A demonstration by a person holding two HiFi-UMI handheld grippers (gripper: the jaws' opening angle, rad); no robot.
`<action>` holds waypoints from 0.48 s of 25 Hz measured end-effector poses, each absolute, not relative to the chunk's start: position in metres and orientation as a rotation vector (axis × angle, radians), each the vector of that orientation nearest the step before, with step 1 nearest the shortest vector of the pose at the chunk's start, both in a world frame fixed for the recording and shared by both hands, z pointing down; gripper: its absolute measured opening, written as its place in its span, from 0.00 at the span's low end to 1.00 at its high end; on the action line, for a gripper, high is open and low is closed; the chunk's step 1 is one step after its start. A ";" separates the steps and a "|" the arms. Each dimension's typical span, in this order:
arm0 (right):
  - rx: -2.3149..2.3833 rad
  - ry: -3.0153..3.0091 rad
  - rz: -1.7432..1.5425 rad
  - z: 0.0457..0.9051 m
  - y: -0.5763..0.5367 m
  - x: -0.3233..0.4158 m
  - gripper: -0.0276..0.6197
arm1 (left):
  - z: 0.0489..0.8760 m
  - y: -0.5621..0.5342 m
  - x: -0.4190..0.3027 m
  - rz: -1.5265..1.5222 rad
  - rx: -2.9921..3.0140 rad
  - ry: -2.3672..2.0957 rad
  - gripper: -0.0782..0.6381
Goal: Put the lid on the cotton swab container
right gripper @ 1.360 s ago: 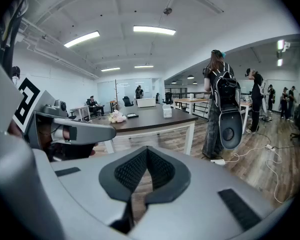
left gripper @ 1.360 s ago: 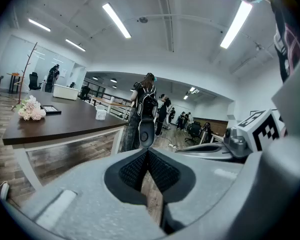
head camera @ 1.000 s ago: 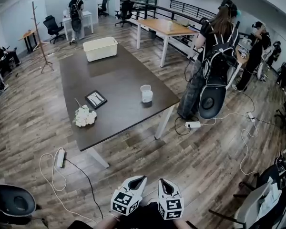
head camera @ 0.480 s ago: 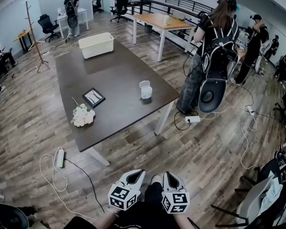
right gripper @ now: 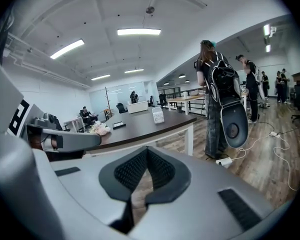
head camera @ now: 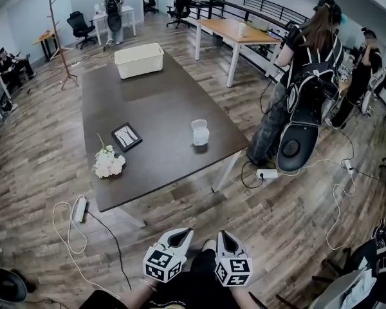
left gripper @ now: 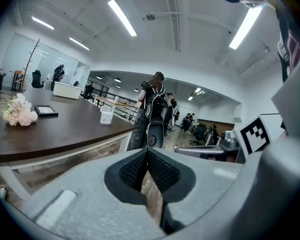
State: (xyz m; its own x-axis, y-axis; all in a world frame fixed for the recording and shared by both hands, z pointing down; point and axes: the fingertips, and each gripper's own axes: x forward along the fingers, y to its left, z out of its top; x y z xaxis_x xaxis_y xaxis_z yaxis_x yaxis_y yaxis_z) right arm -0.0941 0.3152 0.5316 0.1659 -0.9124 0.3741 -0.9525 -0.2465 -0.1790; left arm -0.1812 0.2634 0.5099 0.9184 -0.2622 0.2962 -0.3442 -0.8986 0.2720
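**Head view.** The left gripper and the right gripper are held side by side low in the picture, over the wooden floor, with their marker cubes facing up. The dark tabletop lies ahead of both and well apart from them. The cotton swab container stands on it near the right edge, ahead of the grippers and untouched. Its lid cannot be told apart from it at this distance. Ahead and to the left of the left gripper lie a bunch of white flowers and a dark frame. A white bin sits at the far end. A person stands ahead and to the right of the right gripper.

**Left gripper view.** The jaws of the left gripper are pressed together with nothing between them. The container stands ahead and to the left on the tabletop, with the flowers farther left.

**Right gripper view.** The jaws of the right gripper are likewise together and empty. The container stands far ahead on the tabletop.
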 end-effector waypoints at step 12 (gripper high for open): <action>2.097 -2.069 0.558 0.523 0.243 -0.004 0.05 | 0.506 0.217 -0.079 0.332 2.728 -0.616 0.12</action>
State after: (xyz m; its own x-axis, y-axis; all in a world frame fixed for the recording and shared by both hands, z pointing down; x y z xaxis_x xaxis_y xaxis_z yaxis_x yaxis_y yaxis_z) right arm -0.0038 0.2432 0.5235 -0.0165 -0.9336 0.3579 -0.9869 -0.0422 -0.1555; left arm -0.0786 0.2173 0.5058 0.8798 -0.3751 0.2919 -0.4502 -0.8545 0.2590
